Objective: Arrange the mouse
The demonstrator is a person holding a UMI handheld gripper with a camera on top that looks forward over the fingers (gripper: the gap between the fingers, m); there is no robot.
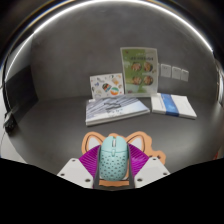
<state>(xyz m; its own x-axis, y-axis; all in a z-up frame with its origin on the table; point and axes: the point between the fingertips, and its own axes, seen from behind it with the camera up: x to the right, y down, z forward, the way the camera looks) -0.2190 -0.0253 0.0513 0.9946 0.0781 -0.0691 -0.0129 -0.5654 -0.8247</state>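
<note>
A pale mint-green mouse [116,158] with a dotted, perforated shell sits between my gripper's two fingers. My gripper [116,163] has its purple pads [90,160] pressed against both sides of the mouse, so it is shut on it. An orange cable or loop [142,142] curls behind the mouse on either side. The grey tabletop [60,125] lies below and ahead.
Beyond the fingers lie leaflets [113,108] and a white-and-blue folded booklet [173,105]. A green-and-white poster card [138,70] stands against the back wall. Wall sockets [173,72] are at the right. A dark object [10,122] sits at the table's left.
</note>
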